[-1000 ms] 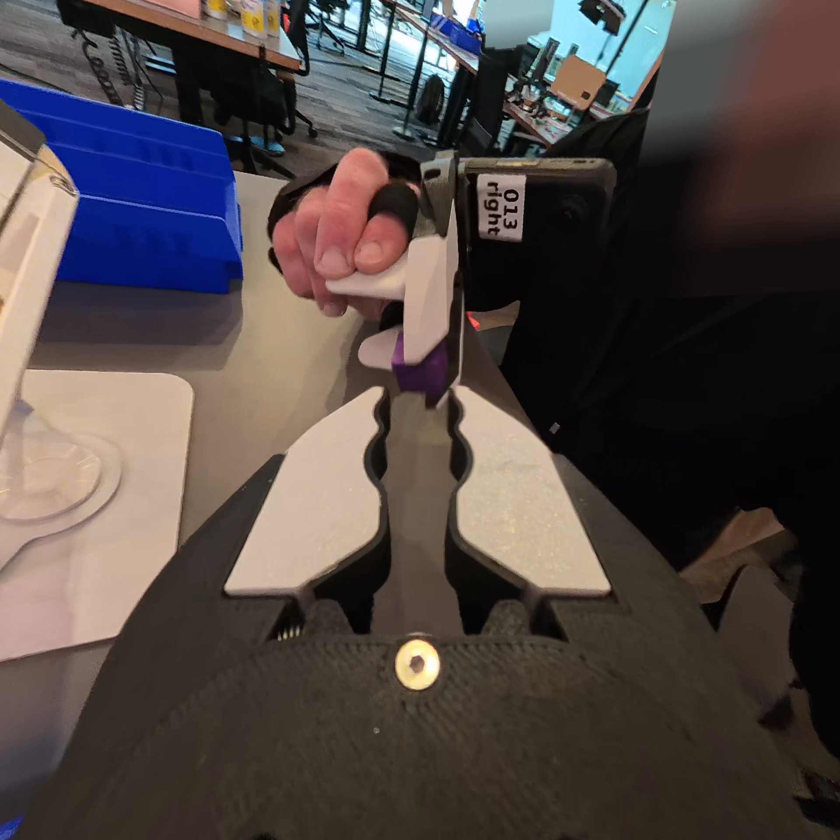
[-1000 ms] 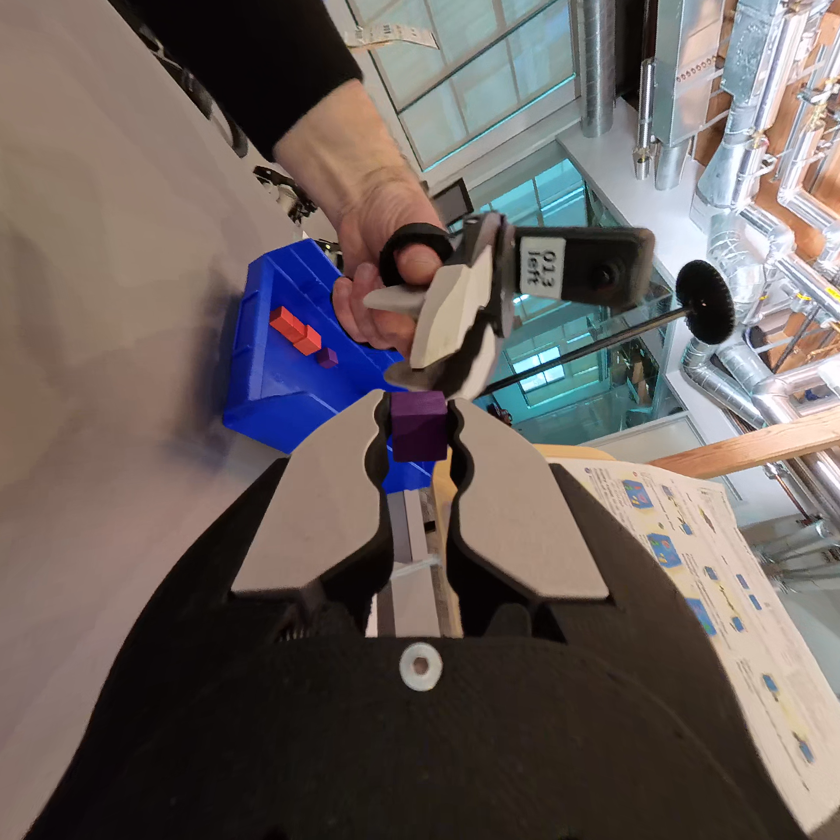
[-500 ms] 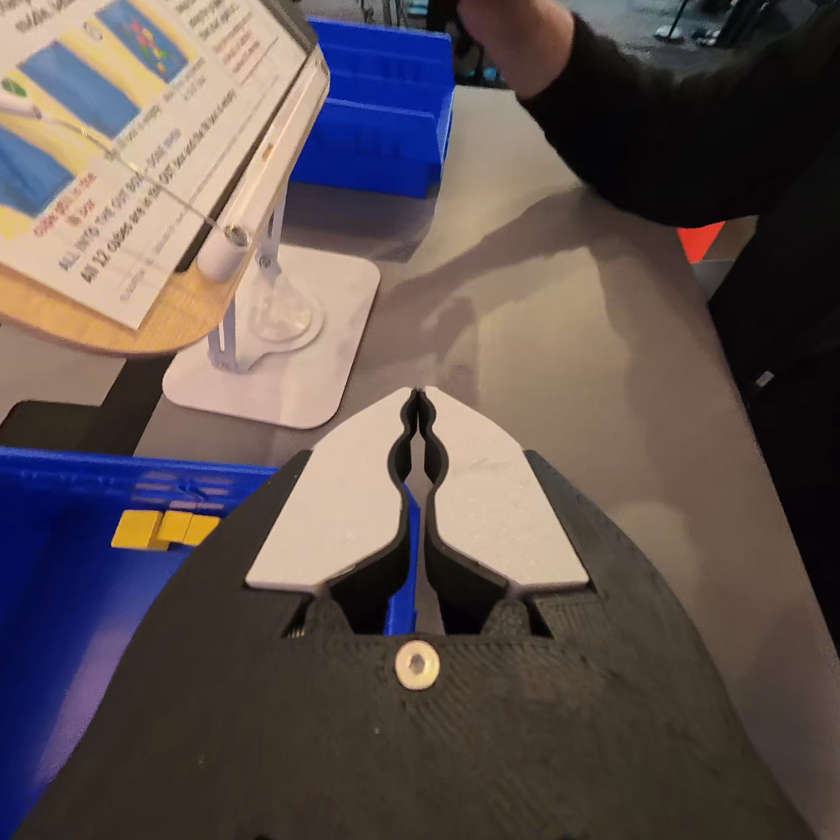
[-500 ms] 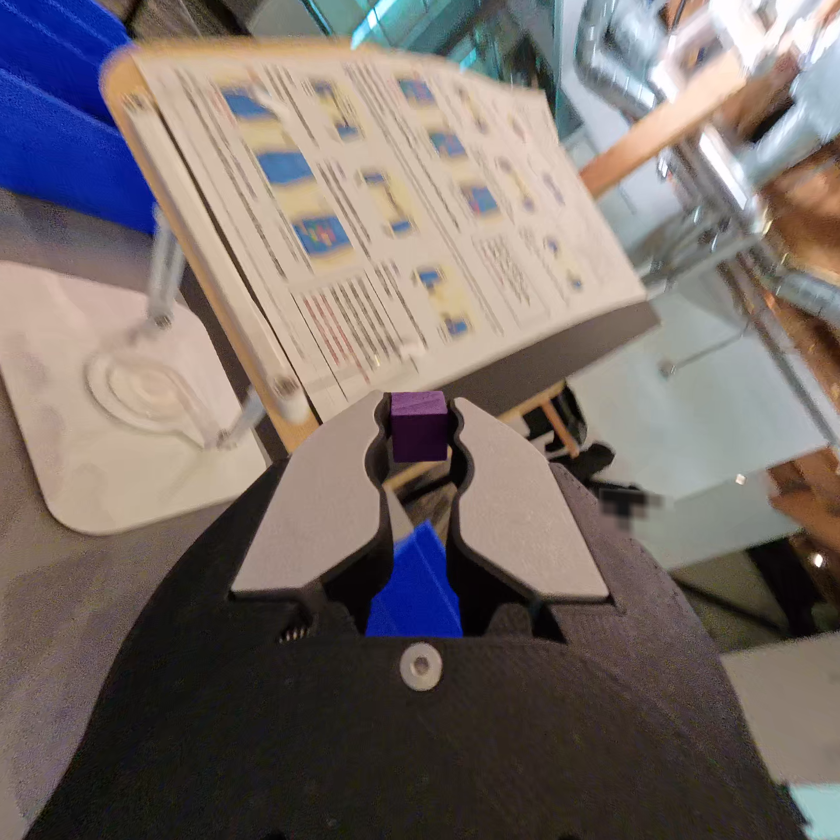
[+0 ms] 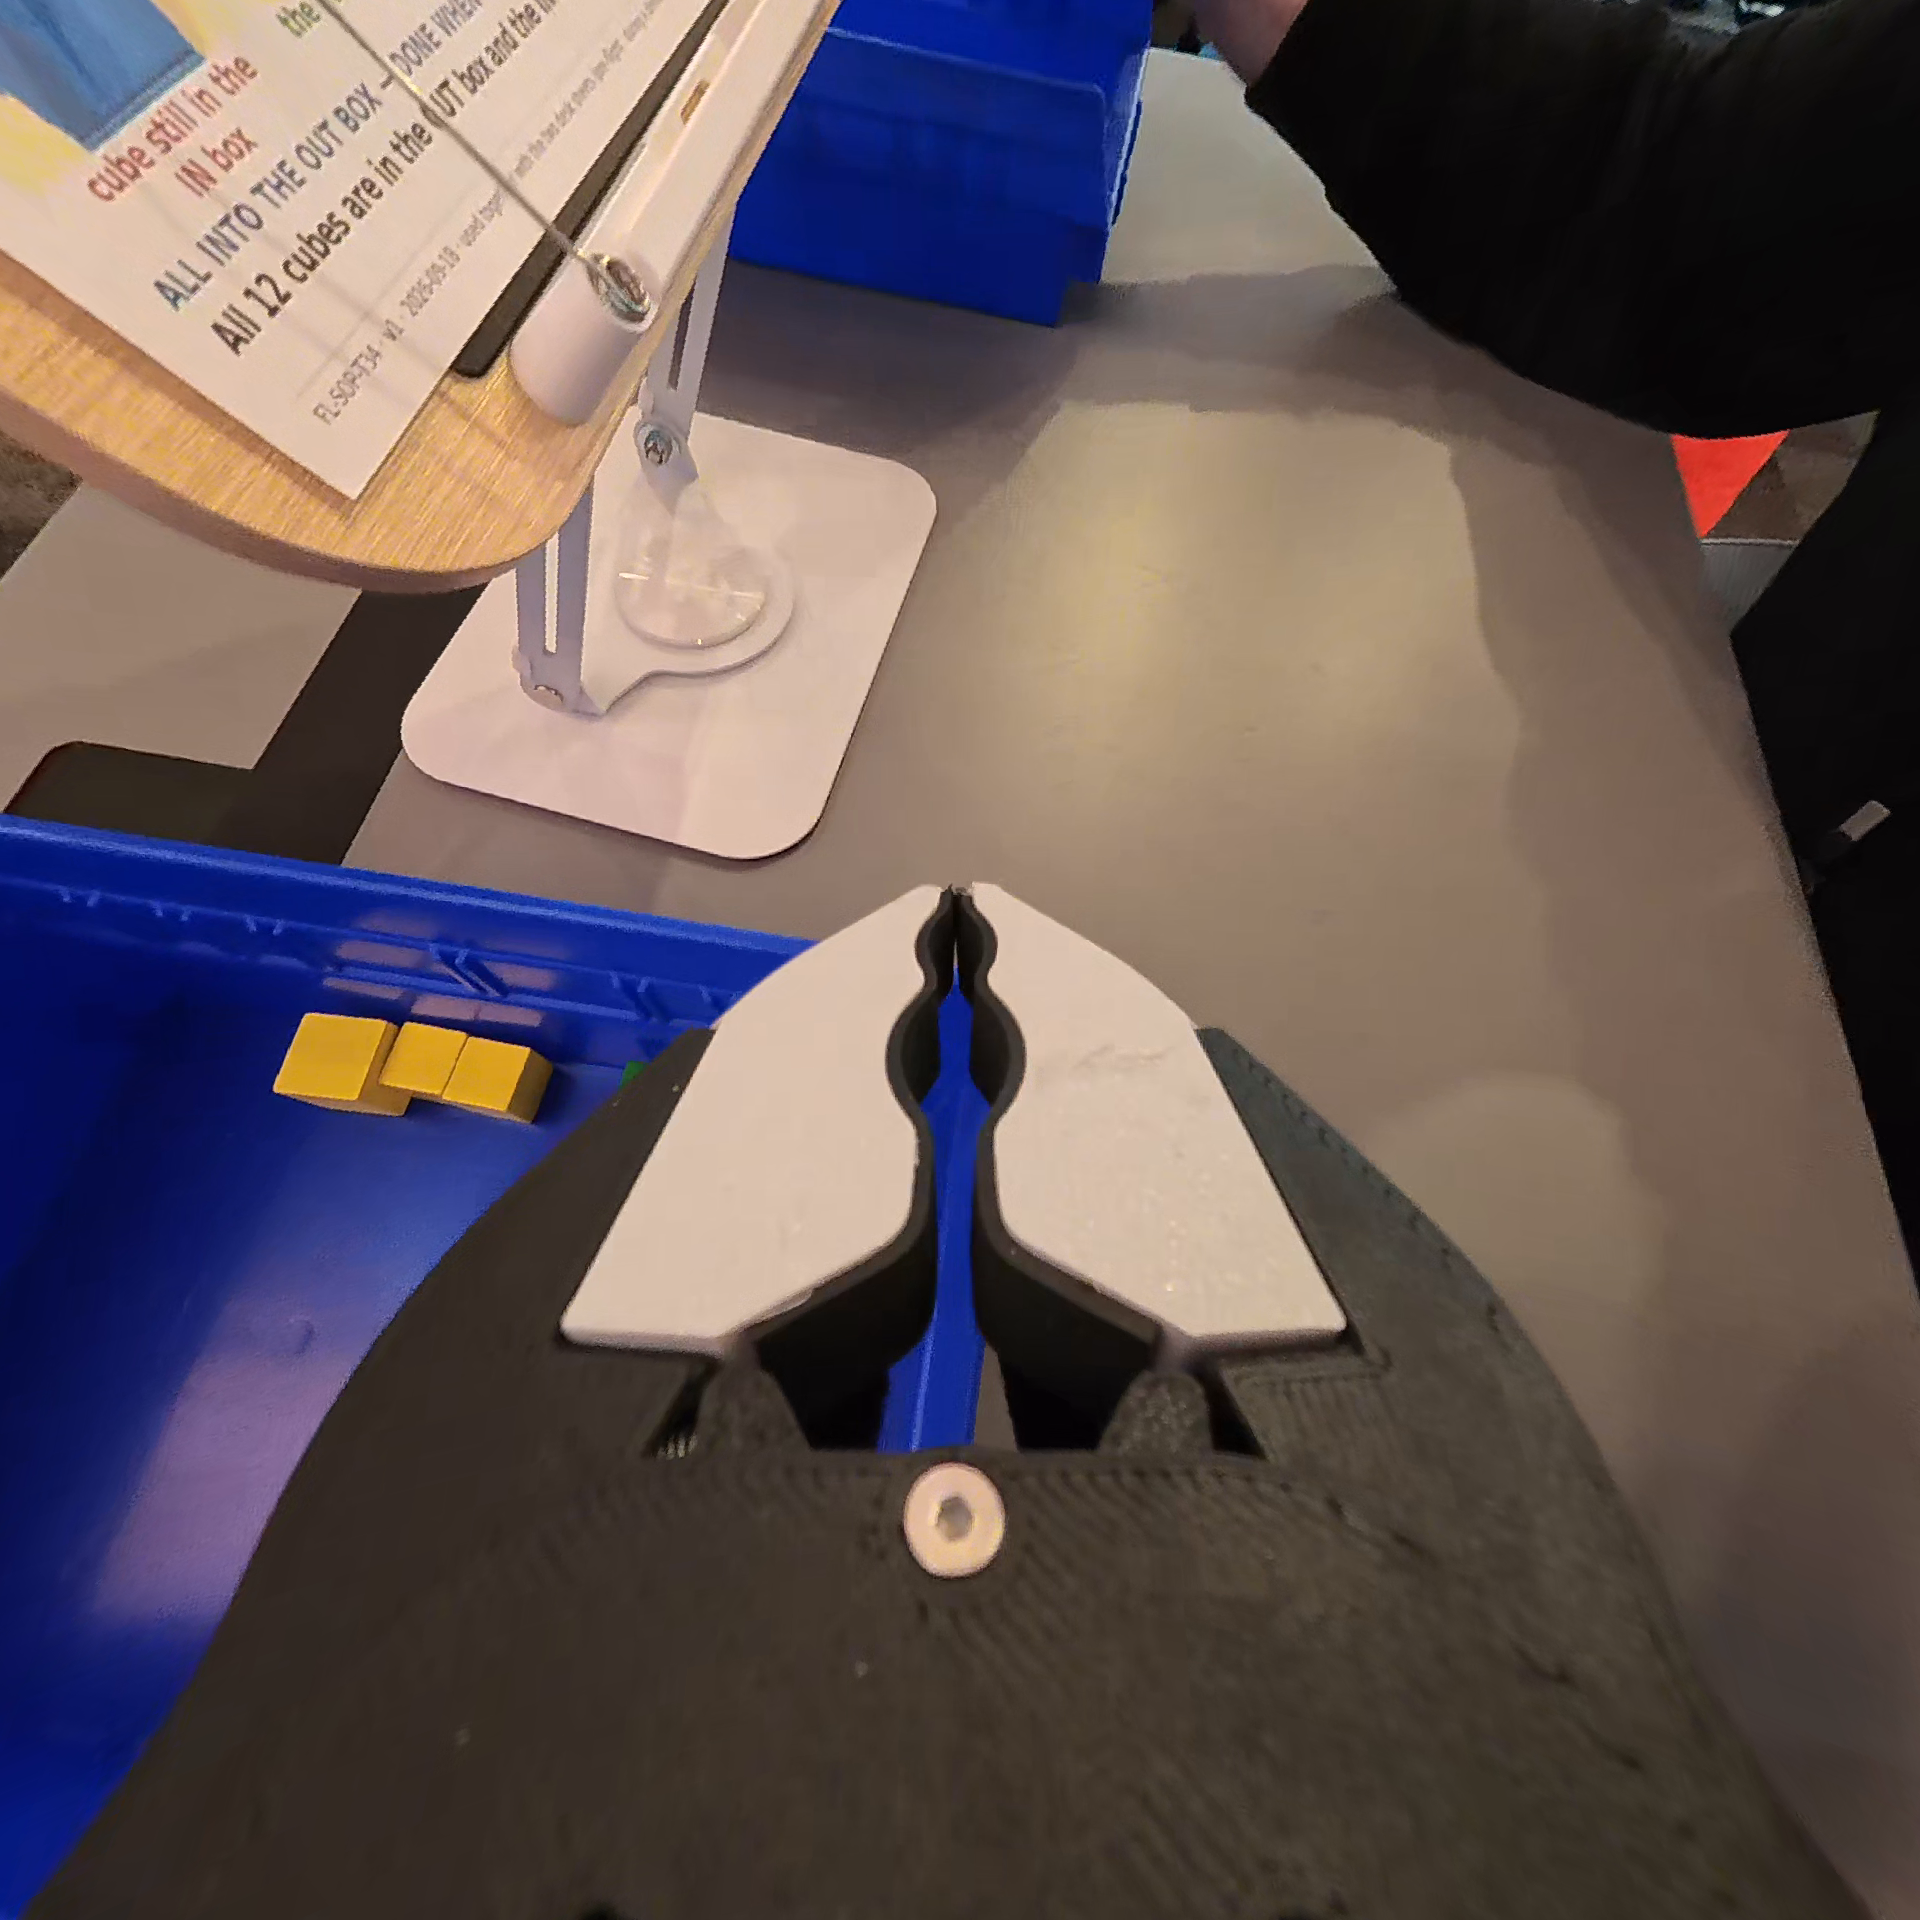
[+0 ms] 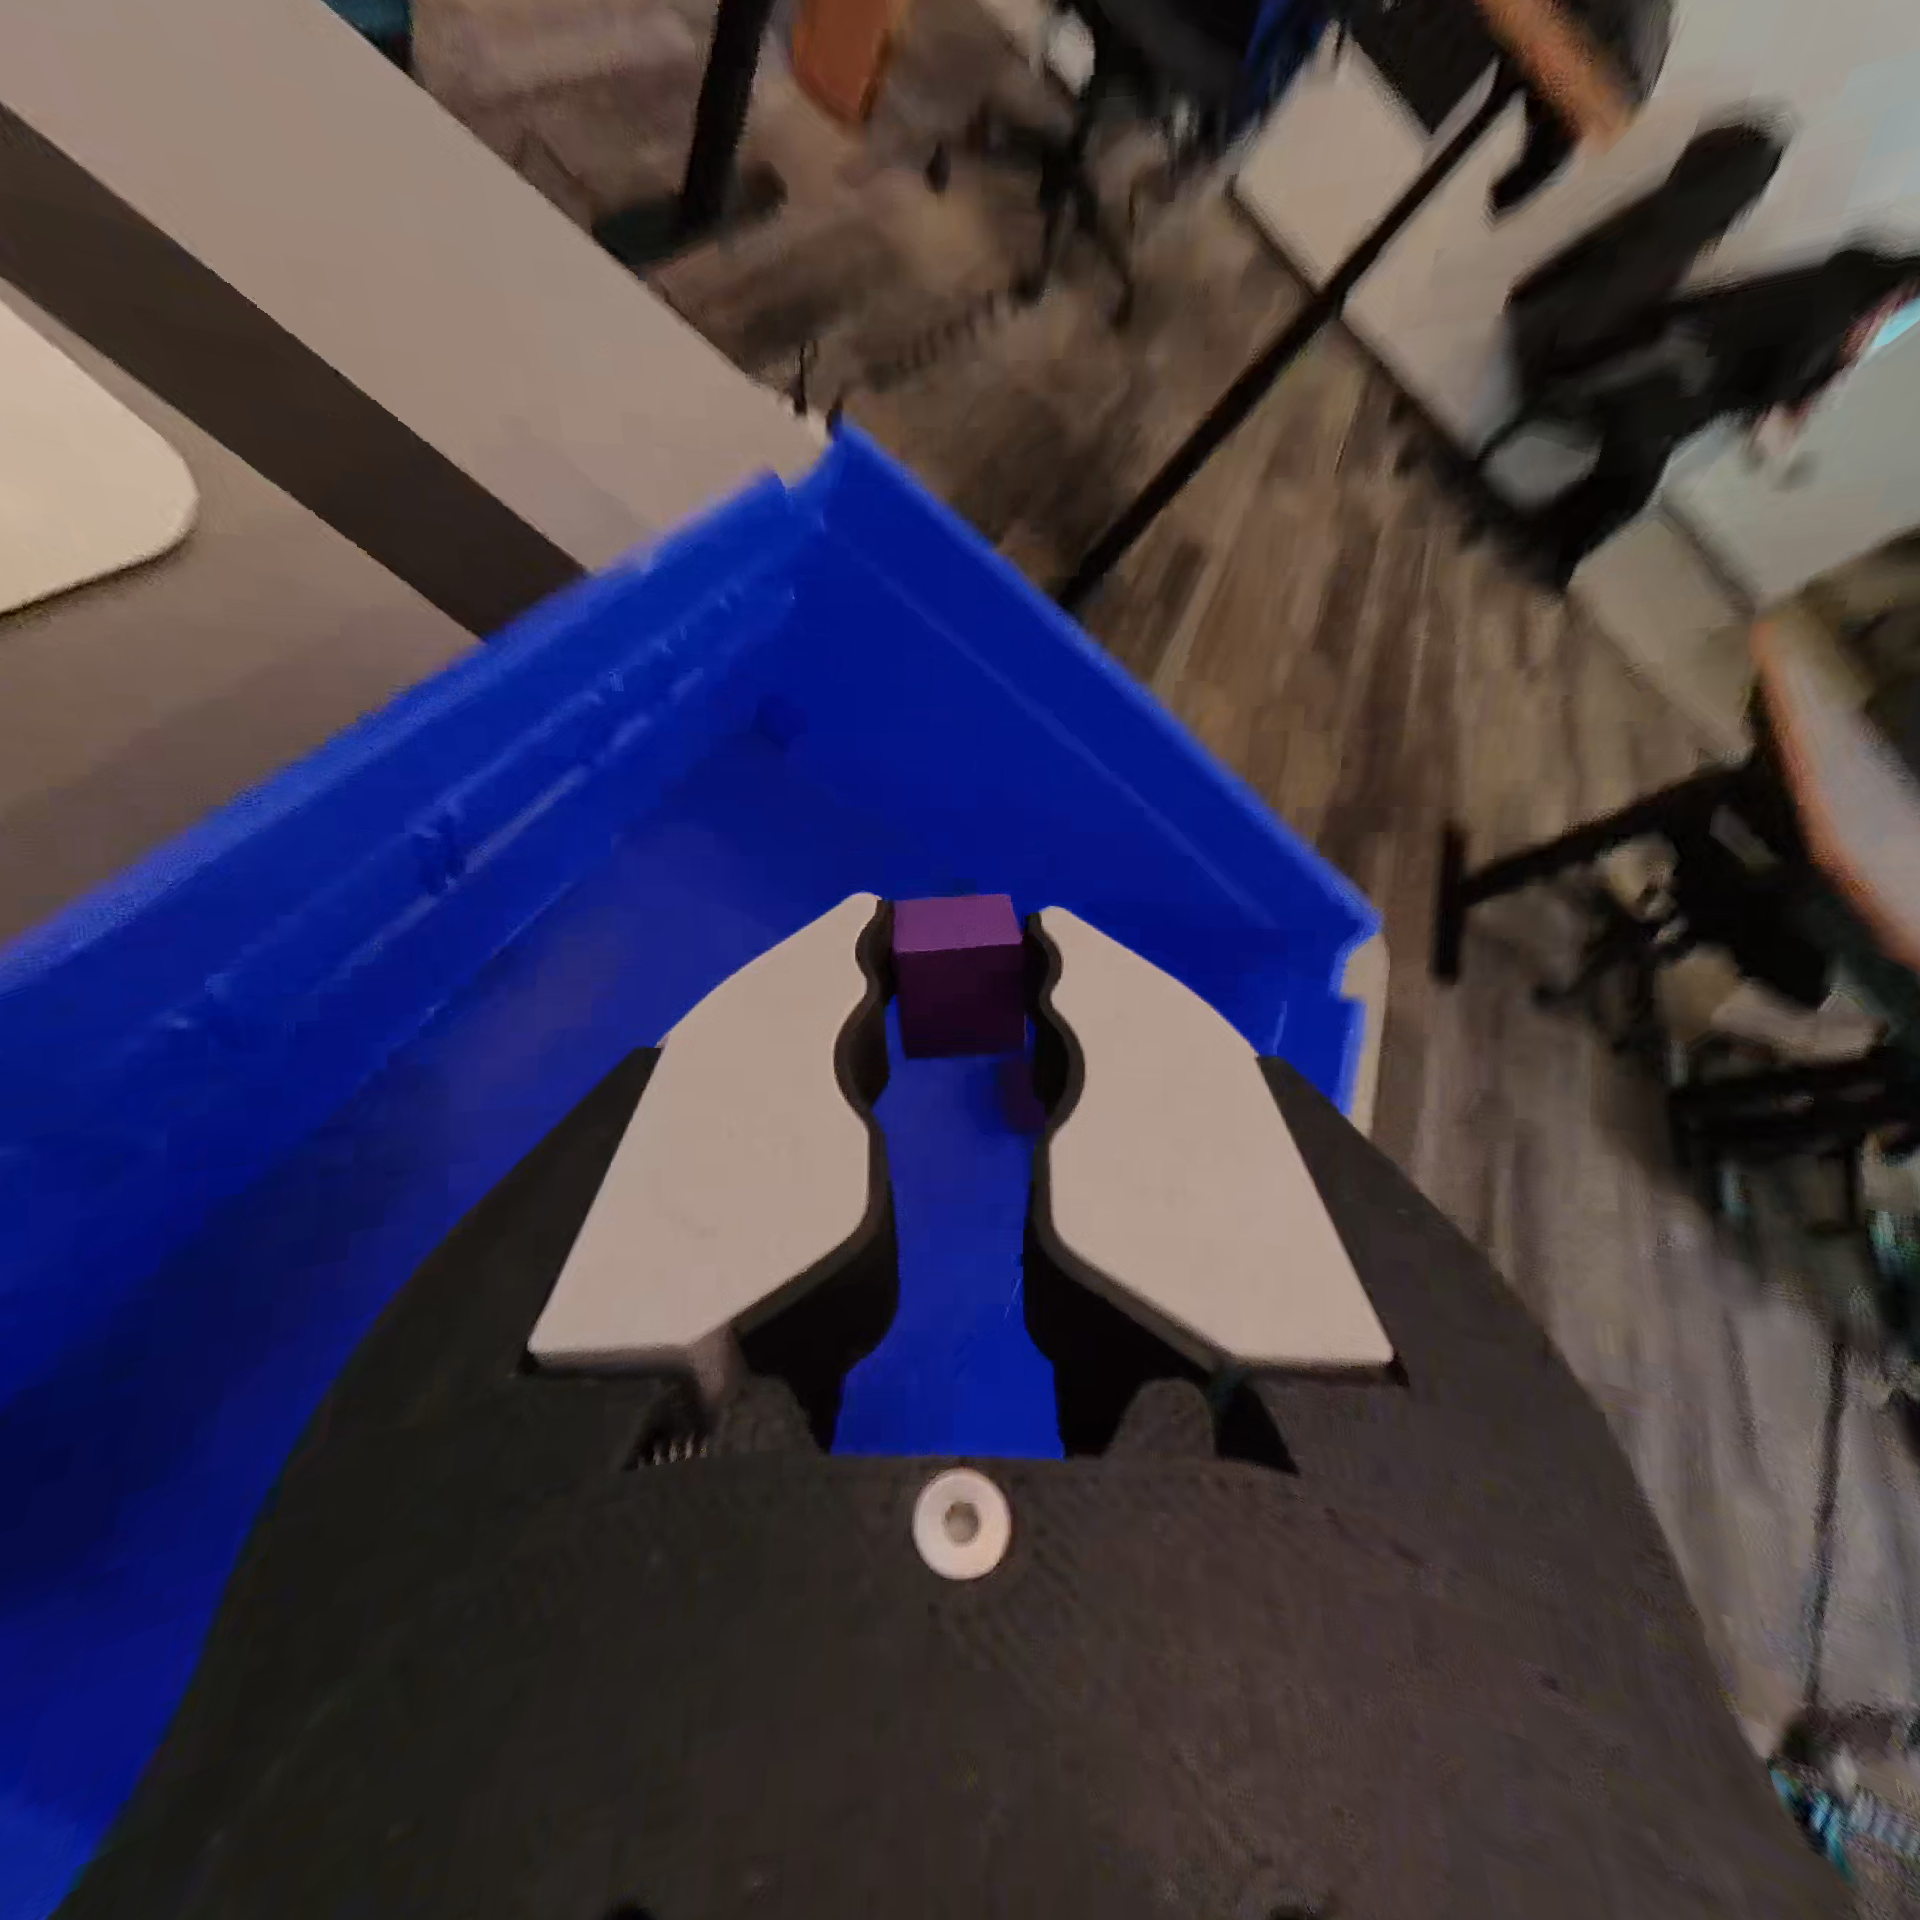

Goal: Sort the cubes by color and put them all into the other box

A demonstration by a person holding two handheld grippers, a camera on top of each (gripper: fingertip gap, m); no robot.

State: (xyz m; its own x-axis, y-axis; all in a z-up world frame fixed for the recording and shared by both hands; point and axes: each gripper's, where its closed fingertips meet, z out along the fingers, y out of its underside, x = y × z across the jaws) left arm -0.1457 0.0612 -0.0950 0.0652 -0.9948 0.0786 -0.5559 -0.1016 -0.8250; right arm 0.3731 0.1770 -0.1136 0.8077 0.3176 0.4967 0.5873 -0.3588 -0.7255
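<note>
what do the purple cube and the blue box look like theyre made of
Purple cube: probably painted wood or matte plastic; flat, dull faces with crisp edges, no grain visible. Blue box: looks like moulded plastic, slightly glossy, with ribbed walls and soft highlights.

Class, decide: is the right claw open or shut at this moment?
Shut on the purple cube: the right claw pinches it between both fingertips, above the blue box.

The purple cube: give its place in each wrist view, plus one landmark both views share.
Left wrist view: not in it; only yellow cubes lie in the blue box.
Right wrist view: purple cube at centre, clamped between the right claw tips, over the box's far corner.
Shared landmark: the blue box, lower left in both; the white stand base also shows in both.
</note>
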